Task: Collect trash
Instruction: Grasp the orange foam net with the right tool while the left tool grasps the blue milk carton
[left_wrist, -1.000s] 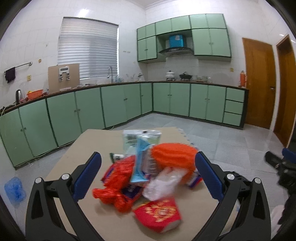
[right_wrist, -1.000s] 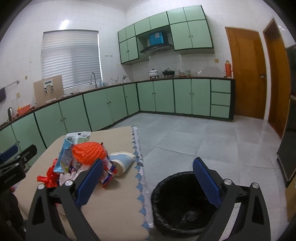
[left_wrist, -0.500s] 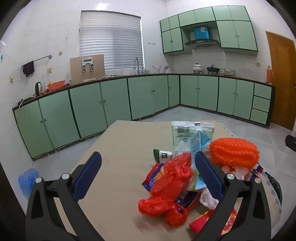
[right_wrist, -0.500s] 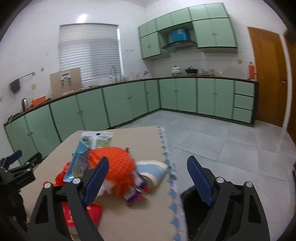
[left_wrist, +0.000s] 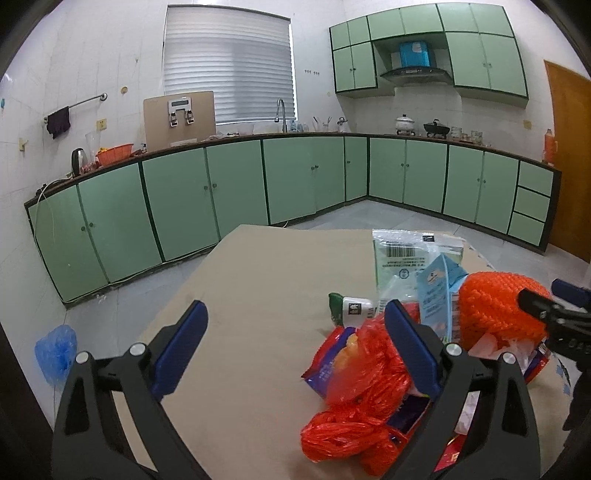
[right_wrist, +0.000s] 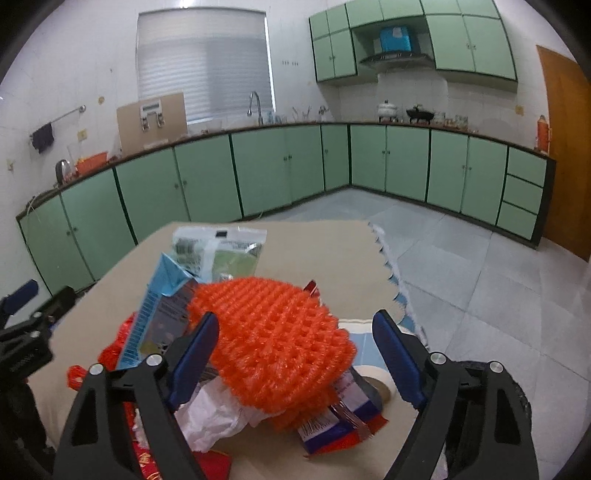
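Note:
A heap of trash lies on the beige table (left_wrist: 258, 277): an orange foam net (right_wrist: 273, 343), a blue carton (right_wrist: 162, 295), a green-white pouch (right_wrist: 221, 251), a crumpled red plastic bag (left_wrist: 369, 387), white plastic (right_wrist: 210, 413) and a tipped paper cup (right_wrist: 369, 369). My right gripper (right_wrist: 295, 356) is open, its fingers on either side of the orange net, with a gap at the right pad. My left gripper (left_wrist: 295, 347) is open over bare table, its right finger beside the red bag. Each gripper shows in the other's view: the right gripper (left_wrist: 550, 295) and the left gripper (right_wrist: 40, 299).
A bin with a black liner (right_wrist: 509, 398) stands on the floor off the table's right edge. Green cabinets (left_wrist: 314, 184) line the walls across a grey tiled floor. A blue bag (left_wrist: 55, 350) lies on the floor at left. A brown door (right_wrist: 565, 147) is at right.
My right gripper swung left from above the bin to over the heap, and its jaws narrowed a little. My left gripper shifted left, so the heap now sits at its right finger.

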